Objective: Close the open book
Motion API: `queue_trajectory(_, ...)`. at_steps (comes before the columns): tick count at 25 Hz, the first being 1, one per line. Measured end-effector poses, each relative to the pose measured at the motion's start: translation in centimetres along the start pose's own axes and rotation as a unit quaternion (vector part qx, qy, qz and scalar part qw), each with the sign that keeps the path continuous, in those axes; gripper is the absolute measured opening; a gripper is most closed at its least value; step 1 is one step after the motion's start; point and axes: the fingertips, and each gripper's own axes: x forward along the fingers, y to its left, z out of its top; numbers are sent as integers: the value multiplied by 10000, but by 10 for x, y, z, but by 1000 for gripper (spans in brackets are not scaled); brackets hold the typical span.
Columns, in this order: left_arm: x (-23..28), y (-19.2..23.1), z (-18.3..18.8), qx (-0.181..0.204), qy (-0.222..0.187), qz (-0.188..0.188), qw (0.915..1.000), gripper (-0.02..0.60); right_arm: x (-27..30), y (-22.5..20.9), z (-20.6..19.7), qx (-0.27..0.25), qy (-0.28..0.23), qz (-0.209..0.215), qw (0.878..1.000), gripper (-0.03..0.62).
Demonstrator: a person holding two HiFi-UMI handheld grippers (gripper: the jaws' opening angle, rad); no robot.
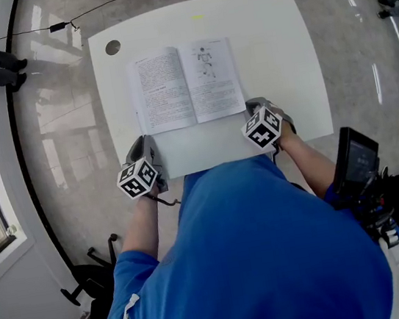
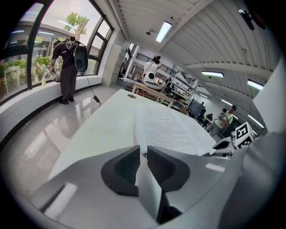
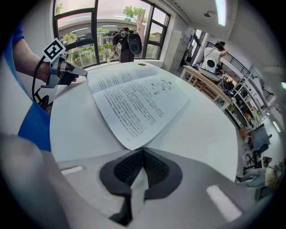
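Open book (image 1: 186,82) on the worktop (image 1: 272,47).
At its 7 o'clock the left gripper (image 2: 143,148) stands slightly spread; at 5 o'clock the right gripper (image 3: 143,150) pinches its page corner.

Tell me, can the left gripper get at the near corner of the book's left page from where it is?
Probably yes. The left gripper sits right at the near corner of the open book, jaws slightly apart, and nothing on the table stands between them.

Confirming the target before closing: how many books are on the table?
1: the open book lies pages up near the middle of the white table. No other book is visible.
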Motion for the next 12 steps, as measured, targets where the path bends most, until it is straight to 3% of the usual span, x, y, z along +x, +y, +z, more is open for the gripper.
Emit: queue_trajectory(12, -7, -23, 10, 567, -150, -187, 9981, 74, 2, -15, -1, 34, 25, -121, 9999, 3)
